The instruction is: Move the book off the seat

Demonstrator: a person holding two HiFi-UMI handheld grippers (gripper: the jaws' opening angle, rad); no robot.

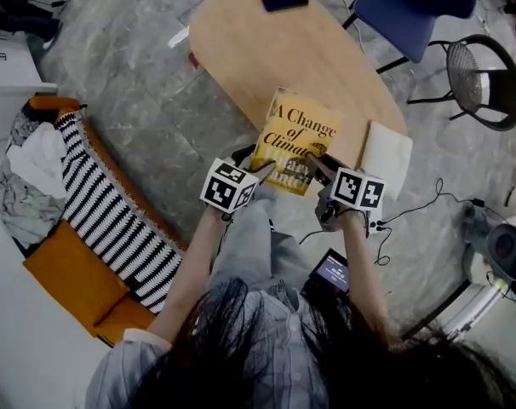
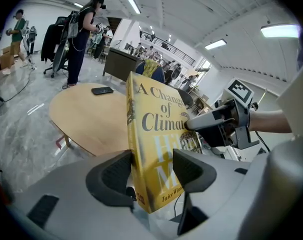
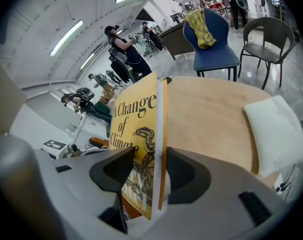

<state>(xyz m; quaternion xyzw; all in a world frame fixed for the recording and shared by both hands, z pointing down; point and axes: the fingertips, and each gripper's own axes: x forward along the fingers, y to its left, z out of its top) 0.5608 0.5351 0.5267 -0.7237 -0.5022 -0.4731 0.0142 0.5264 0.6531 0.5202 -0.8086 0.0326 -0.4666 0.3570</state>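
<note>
1. Book (image 1: 294, 141): a yellow volume titled "A Change of Climate", at the centre of the head view, cover facing up, over the near end of the oval wooden table (image 1: 266, 49). Whether it touches the tabletop cannot be told.
2. The left gripper (image 1: 260, 172) grips the book's lower left corner. In the left gripper view its jaws are clamped on the book, one pad at the spine and the other on the front cover.
3. The right gripper (image 1: 314, 162) grips the book's lower right edge. In the right gripper view its jaws press on the book from both sides, across cover and page block.
4. A white pad (image 1: 387, 153) lies on the table just right of the book.
5. A black phone (image 1: 284, 0) lies at the table's far end, top centre.
6. An orange sofa (image 1: 71, 271) with a striped cover (image 1: 113, 220) fills the lower left.
7. A blue chair (image 1: 411, 11) stands at the upper right.
</note>
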